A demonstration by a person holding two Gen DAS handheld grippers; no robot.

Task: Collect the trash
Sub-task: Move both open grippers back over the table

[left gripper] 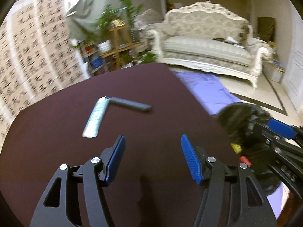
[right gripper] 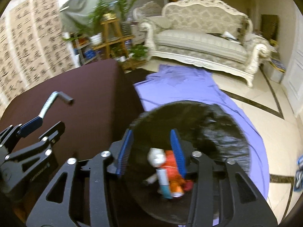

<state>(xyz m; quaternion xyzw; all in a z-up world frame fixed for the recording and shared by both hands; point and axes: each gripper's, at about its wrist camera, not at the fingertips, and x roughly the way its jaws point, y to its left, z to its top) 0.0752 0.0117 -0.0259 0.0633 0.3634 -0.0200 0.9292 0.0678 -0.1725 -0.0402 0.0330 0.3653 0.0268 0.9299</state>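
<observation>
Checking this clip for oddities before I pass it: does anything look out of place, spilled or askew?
Two items lie loose on the dark table, touching in an L: a silvery tube and a dark grey bar. A purple cloth lies rumpled on the floor. The trash sits inside the black bag; nothing looks spilled.

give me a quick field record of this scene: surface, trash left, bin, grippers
surface: dark maroon table
trash left: silver tube and dark grey tube on the table, ends meeting in an L
bin: black-lined trash bag beside the table, over a purple cloth
bin contents: orange wrapper and white pieces, blurred
left gripper: open, empty, over the table
right gripper: open, empty, above the bag
</observation>
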